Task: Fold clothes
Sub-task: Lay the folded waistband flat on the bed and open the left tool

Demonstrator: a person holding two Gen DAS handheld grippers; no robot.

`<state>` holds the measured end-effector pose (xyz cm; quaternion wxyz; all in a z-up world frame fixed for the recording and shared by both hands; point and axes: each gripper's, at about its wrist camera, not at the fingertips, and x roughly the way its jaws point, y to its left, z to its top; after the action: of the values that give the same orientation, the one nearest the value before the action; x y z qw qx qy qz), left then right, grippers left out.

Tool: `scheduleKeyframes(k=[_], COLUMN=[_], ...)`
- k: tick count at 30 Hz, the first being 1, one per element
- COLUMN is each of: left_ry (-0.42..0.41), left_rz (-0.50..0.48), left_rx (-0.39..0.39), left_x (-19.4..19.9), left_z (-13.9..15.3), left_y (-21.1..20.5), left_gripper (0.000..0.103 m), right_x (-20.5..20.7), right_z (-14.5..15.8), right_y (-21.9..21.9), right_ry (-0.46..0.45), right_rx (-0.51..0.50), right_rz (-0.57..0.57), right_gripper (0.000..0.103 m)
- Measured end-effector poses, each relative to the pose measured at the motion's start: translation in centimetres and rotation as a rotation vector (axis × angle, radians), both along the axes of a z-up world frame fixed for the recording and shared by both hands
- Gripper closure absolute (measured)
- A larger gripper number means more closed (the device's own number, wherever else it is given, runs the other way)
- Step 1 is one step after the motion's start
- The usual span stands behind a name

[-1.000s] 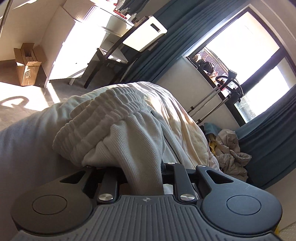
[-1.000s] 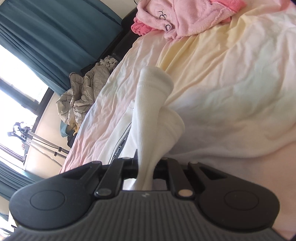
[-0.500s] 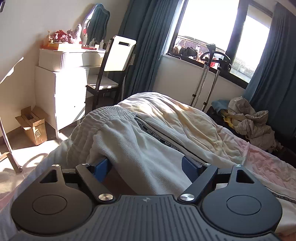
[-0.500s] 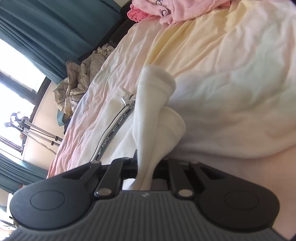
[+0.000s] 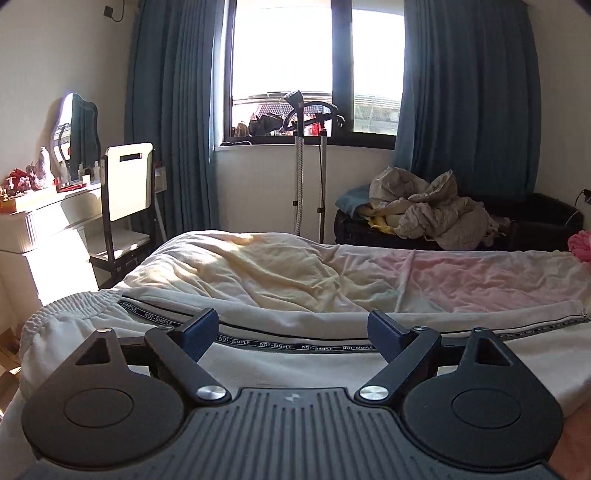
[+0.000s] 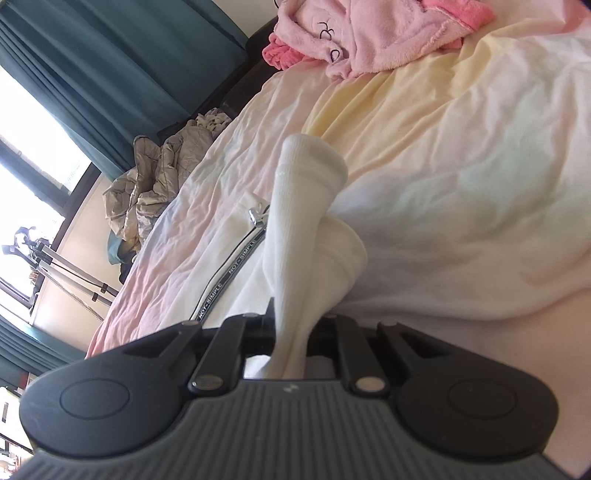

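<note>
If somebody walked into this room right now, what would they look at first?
Probably the white trousers stretched along the near edge of the bed, with one white cuff pinched in the right gripper. The left gripper hangs open above the trousers. Next, the bright window between blue curtains, and the fluffy pink robe at the bed's far end.

Trousers (image 5: 280, 360) | white, elastic waistband, black "NOT-SIMPLE" side tape | laid lengthwise along bed's (image 5: 295, 273) near edge | cuffs (image 6: 314, 206) raised
</note>
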<state>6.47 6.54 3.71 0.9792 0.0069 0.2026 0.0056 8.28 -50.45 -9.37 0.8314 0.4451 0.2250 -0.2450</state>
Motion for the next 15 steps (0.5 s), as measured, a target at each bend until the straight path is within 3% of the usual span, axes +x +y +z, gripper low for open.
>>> scheduleKeyframes(k=[7, 15], left_ry=[0.108, 0.208], left_rz=[-0.028, 0.007], left_rx=[0.025, 0.037], left_x=[4.4, 4.9], left_z=[-4.0, -8.7], left_y=[-2.1, -1.8], left_gripper=[0.013, 0.013], right_x=[-0.2, -0.1], right_z=[-0.3, -0.4], right_y=[0.7, 1.6], right_ry=[0.01, 0.007], right_rx=[0.002, -0.03], right_rz=[-0.044, -0.087], right_gripper=[0.091, 0.091])
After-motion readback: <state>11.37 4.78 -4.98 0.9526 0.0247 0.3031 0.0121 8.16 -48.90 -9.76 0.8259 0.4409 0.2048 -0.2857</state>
